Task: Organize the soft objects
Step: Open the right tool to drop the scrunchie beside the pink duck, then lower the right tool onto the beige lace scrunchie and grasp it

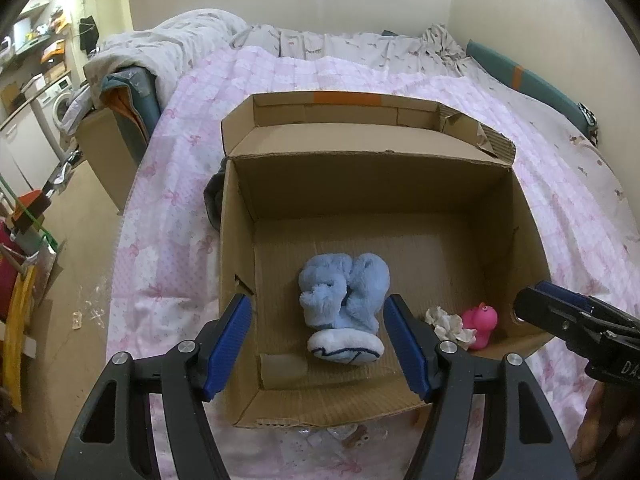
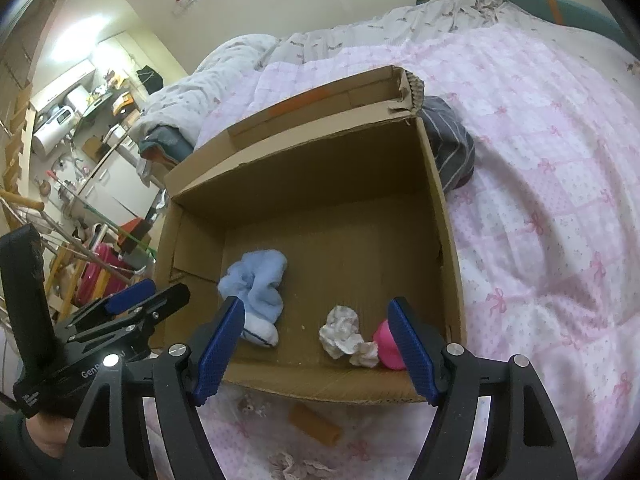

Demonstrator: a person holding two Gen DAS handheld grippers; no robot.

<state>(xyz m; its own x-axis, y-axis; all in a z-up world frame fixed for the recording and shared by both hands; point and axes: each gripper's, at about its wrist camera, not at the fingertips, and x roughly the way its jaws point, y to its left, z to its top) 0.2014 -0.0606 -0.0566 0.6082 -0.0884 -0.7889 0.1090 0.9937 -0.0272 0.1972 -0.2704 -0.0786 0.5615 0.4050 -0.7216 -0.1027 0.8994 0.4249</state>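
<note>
**Release over the box, then back for the rest**

Right gripper [image 2: 316, 348] spread wide and empty above open brown cardboard box [image 2: 436, 184]; left gripper [image 1: 320, 344] half open, empty. Inside: fluffy pale-blue plush [image 1: 344, 296], crumpled white cloth [image 2: 344, 334], pink rubber toy [image 1: 480, 324]. Best lifted clear before reaching for grey striped fabric [image 2: 448, 140] beside box. Partial lettering: "Gen", "DA".

Left gripper [image 1: 320, 336] and right gripper [image 2: 316, 340] both point downward, side by side, jaws apart and empty.
</note>
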